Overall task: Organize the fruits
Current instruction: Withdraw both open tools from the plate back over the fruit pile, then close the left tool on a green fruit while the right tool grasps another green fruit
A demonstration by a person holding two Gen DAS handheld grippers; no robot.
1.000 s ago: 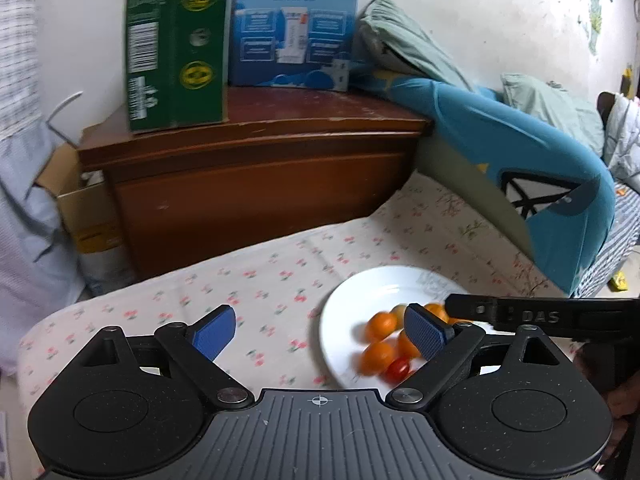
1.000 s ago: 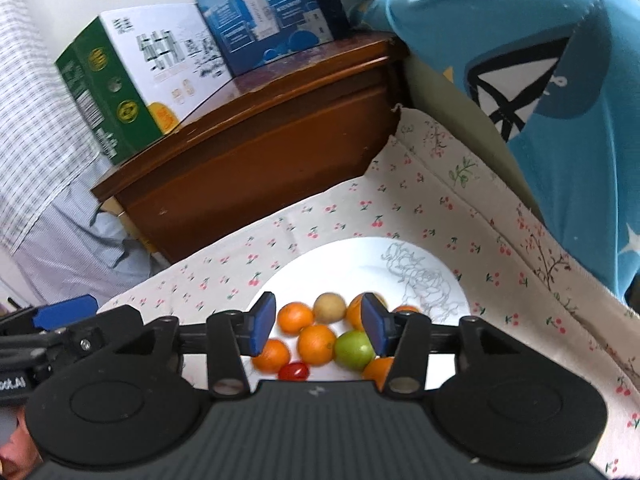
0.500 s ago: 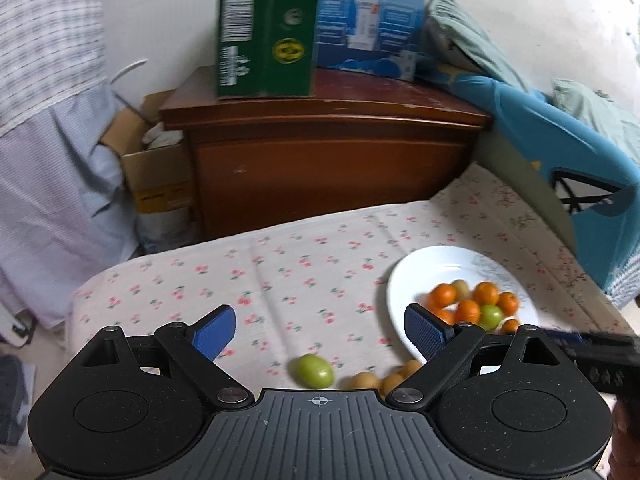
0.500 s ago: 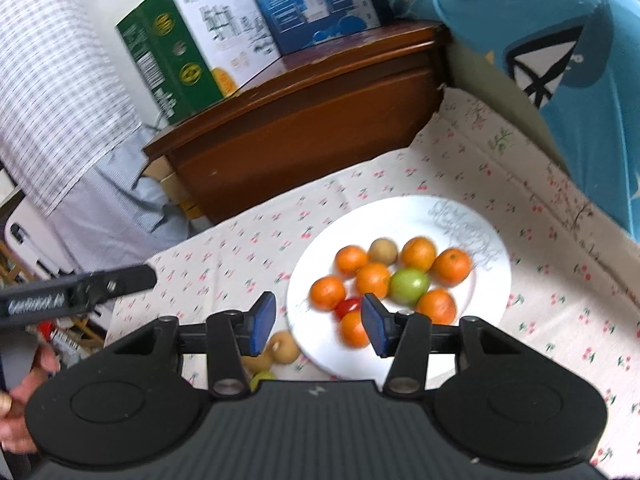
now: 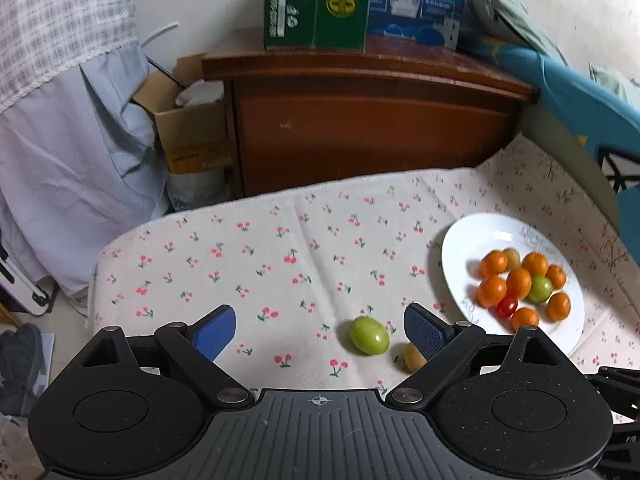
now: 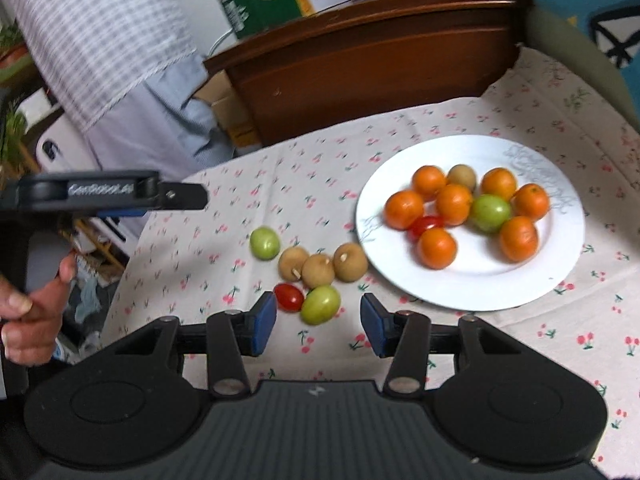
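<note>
Room: a dark wooden cabinet (image 5: 376, 136) stands behind the work surface, carrying a green carton (image 5: 316, 4) and a blue carton (image 5: 416, 0); pale hanging cloth (image 5: 68, 128) fills the left side, a blue cushion (image 5: 580, 96) the right.

Surface: a cherry-print cloth (image 6: 224, 208) covers the table, soft and slightly creased, so round fruit may roll on it.

White plate (image 6: 560, 264): sits on the right part of the cloth and holds several small oranges, one green fruit, one brown longan and one red cherry tomato, all clustered and touching.

Left gripper (image 5: 320, 330): jaws stand wide apart, nothing between the pads; a hand (image 6: 28, 312) grips its handle.

Right gripper (image 6: 318, 322): jaws partly apart, empty, poised just short of the loose fruit.

Loose fruit, on the cloth just left of the plate: a green fruit (image 6: 320, 304) nearest the right gripper, a second green fruit (image 6: 264, 242) further off, three brown longans (image 6: 318, 270) in a touching row, and a cherry tomato (image 6: 289, 297).

Handling judgement: all pieces are light, smooth and round. The tomato is thin-skinned and easily crushed; the longan shells are brittle. Take hold across the widest middle with gentle pressure.
</note>
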